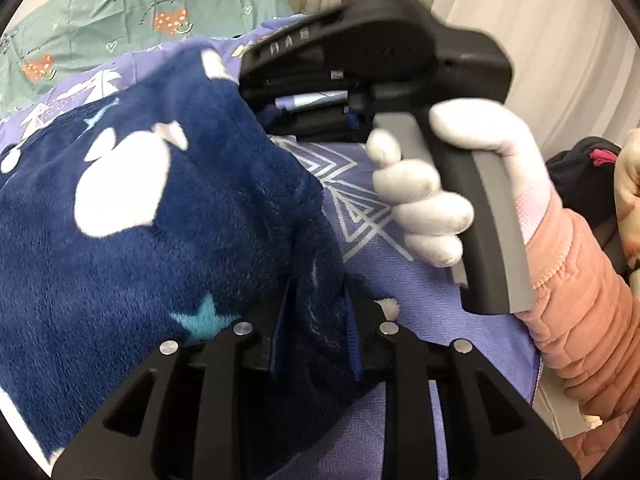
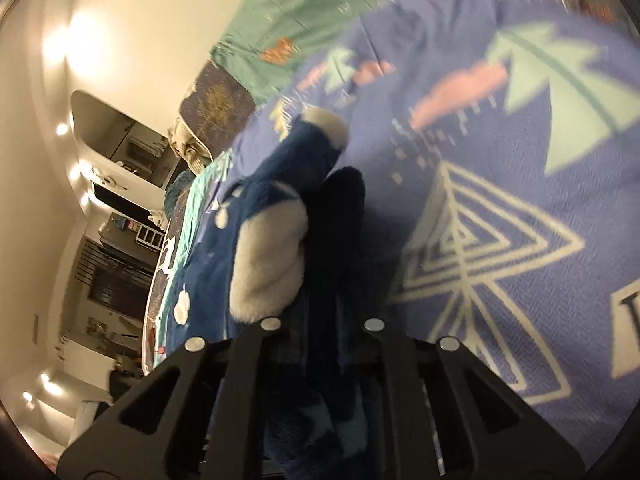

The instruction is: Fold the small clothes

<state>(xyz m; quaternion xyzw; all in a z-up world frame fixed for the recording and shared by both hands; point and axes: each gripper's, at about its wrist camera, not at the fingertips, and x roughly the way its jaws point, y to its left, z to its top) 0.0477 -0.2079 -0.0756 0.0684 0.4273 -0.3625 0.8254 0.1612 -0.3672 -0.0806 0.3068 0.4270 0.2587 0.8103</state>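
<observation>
Left claw [image 1: 316, 320] clamping navy fleece garment [image 1: 160, 200], right claw [image 2: 320, 320] pinching it too

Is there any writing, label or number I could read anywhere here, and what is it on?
Nothing can be read for certain.
Small pale marks on the right gripper body: too small and blurred to read.
A large pale shape cut off at the edge of the purple bedspread in the right wrist view: maybe part of a letter, cannot tell.
The navy fleece garment carries only pictures, no words.

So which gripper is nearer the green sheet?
Right. The right gripper pinches the navy fleece farther out, toward the green sheet; the left gripper clamps it farther back.
</observation>
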